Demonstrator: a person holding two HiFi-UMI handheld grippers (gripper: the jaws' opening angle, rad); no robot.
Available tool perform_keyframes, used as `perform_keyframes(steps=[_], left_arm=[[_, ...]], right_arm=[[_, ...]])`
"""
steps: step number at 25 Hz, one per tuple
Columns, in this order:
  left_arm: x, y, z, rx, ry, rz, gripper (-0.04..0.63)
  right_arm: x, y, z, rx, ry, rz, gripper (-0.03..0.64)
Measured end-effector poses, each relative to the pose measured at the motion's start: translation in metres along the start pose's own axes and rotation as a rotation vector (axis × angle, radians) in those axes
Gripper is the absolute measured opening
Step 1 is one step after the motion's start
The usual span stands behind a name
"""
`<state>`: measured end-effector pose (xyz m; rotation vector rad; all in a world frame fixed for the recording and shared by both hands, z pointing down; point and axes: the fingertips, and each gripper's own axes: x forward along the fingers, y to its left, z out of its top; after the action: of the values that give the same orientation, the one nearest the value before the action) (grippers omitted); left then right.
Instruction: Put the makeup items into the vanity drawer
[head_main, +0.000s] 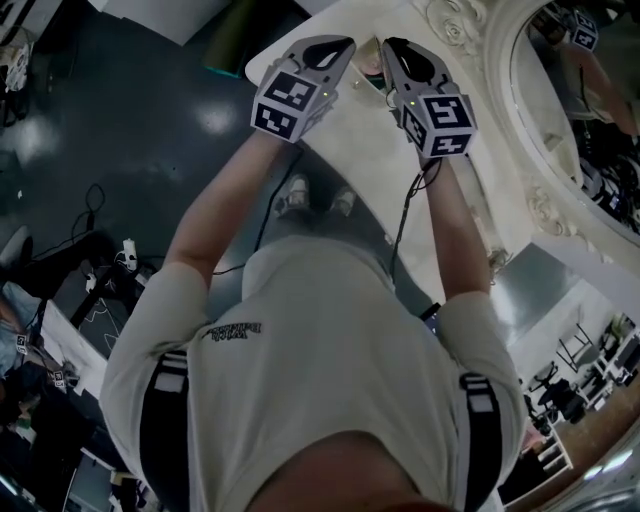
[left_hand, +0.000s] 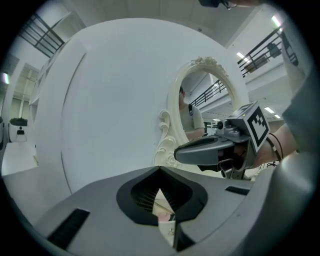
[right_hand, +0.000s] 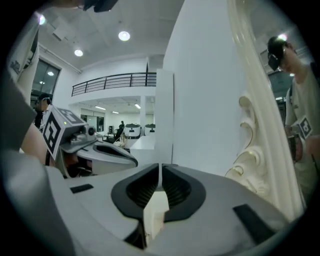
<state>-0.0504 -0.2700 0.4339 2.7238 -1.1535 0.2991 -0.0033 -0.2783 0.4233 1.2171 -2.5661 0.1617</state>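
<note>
Fingers (left_hand: 100, 215) of the grey two-jaw left gripper (left_hand: 160, 170) and right gripper (right_hand: 160, 167) pressed shut, empty, white vanity tabletop (head_main: 360, 150) beneath them, ornate cream-framed mirror (left_hand: 167, 135) ahead: between pickups, we judge.

white vanity top (head_main: 350, 150) with open air above it and past its left edge, over dark floor (head_main: 150, 110). a carved mirror frame (head_main: 495, 70) rises along its right edge, walling that side near the right gripper (head_main: 397, 48).

Upper right of the head view, the mirror frame (head_main: 545, 208) is carved, glossy cream. The desk (head_main: 350, 160) looks smooth, the dark floor (head_main: 150, 110) glossy, the shirt (head_main: 320, 340) matt cloth.
</note>
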Motion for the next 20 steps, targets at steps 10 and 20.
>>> perform_keyframes(steps=[10,20], left_arm=[[-0.064,-0.056,0.107,0.115,-0.184,-0.042,0.014],[-0.133,-0.117,0.148,0.160,-0.270,-0.057,0.014]], right_arm=[[-0.096,0.027,0.099,-0.024,-0.241,0.002,0.026],[-0.189,0.050,0.123,0.025,-0.382,-0.021,0.006]])
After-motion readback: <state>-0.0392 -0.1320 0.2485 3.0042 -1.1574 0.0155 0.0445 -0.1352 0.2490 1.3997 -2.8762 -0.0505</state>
